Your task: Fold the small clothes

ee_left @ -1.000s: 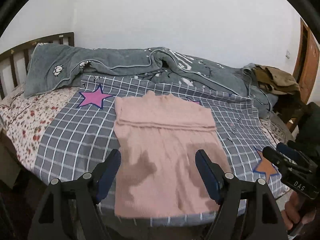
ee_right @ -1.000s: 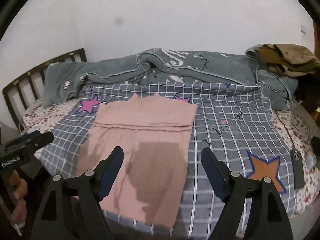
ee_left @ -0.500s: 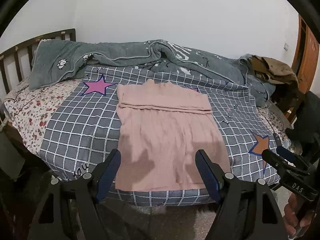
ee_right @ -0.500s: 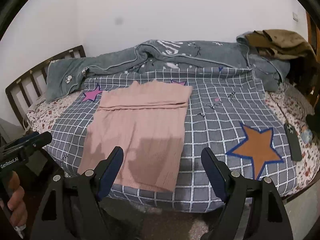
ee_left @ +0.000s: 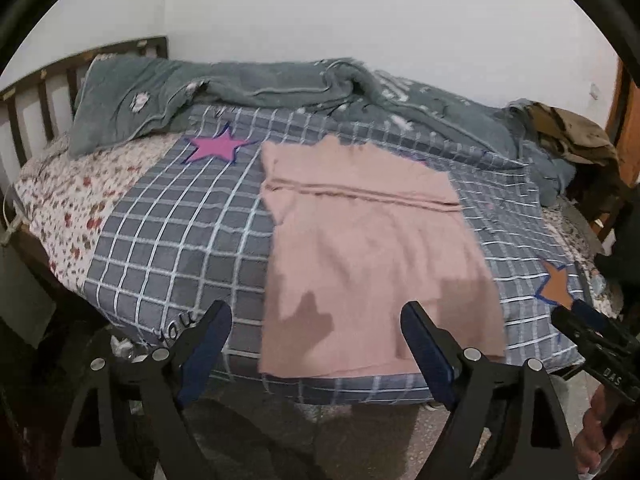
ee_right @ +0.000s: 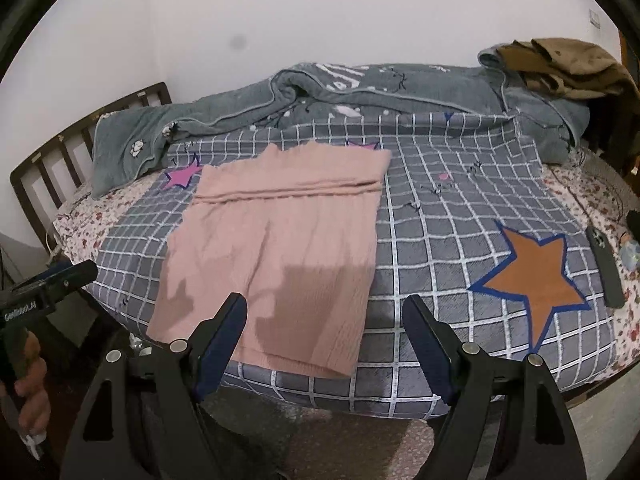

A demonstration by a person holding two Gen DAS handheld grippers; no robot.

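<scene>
**Both tools spread above the near hem of the pink garment**

The left tool (ee_left: pixel 316 334) hangs with its jaws spread wide, having just been opening further, and nothing is pinched between them; it is poised over the near left corner of the pink garment (ee_left: pixel 372 264) without touching it. The right tool (ee_right: pixel 324 328) is likewise spread and grips nothing, hovering over the garment's near right corner. Each tool shows at the edge of the other's view, with part of the person's hand (ee_right: pixel 28 376) on its handle.

The pink garment lies flat on the grey checked cover (ee_right: pixel 440 240) of the bed (ee_left: pixel 60 200), its far part folded over into a band and its near hem close to the mattress edge. Shadows of the tools fall on its near half. A purple star (ee_left: pixel 216 146) is printed on the cover just beyond its far left corner, an orange star (ee_right: pixel 536 276) well to its right. A rumpled grey blanket (ee_right: pixel 360 92) runs along the far side of the bed, with a brown garment (ee_right: pixel 560 64) heaped at its right end. A dark phone (ee_right: pixel 604 264) lies near the right edge of the bed.
</scene>
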